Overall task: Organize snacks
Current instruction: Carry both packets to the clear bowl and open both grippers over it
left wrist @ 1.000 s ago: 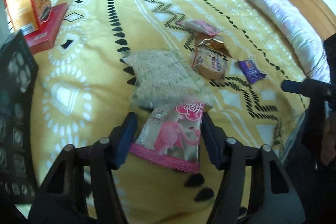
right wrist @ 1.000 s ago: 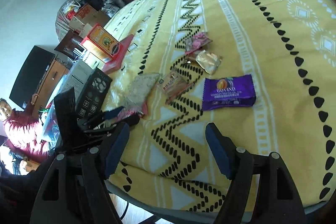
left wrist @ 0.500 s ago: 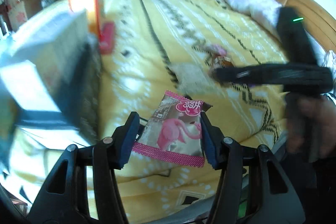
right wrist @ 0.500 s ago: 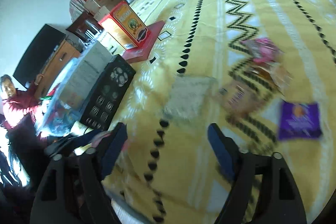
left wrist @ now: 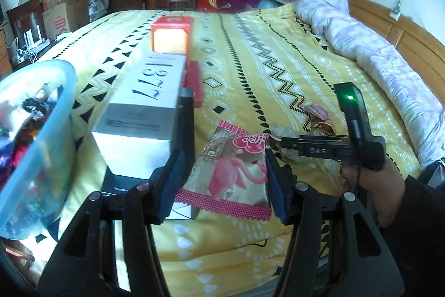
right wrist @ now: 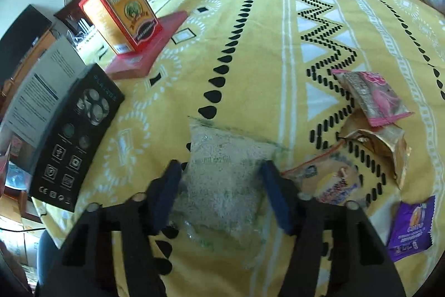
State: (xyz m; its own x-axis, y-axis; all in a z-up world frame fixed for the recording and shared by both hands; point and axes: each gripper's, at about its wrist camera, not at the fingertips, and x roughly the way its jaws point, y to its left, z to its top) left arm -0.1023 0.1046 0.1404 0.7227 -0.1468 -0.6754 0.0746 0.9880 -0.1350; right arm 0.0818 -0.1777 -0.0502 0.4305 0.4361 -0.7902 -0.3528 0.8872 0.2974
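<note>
Snacks are partly gathered: the blue tub point(left wrist: 52, 113) at nine o'clock in the left view already holds several. The left gripper point(left wrist: 222, 180) has its jaws closed on the flamingo packet point(left wrist: 233, 171), lifted off the bed point(left wrist: 250, 52), probably heading for that tub. The right gripper point(right wrist: 219, 191) has just been closing its jaws, now narrow around the pale grain packet point(right wrist: 228, 171), lying on the bed. Left to collect: another pink packet point(right wrist: 372, 99) at two o'clock, a gold wrapper point(right wrist: 386, 144), an orange packet point(right wrist: 333, 183), a purple sachet point(right wrist: 411, 227) at four o'clock.
</note>
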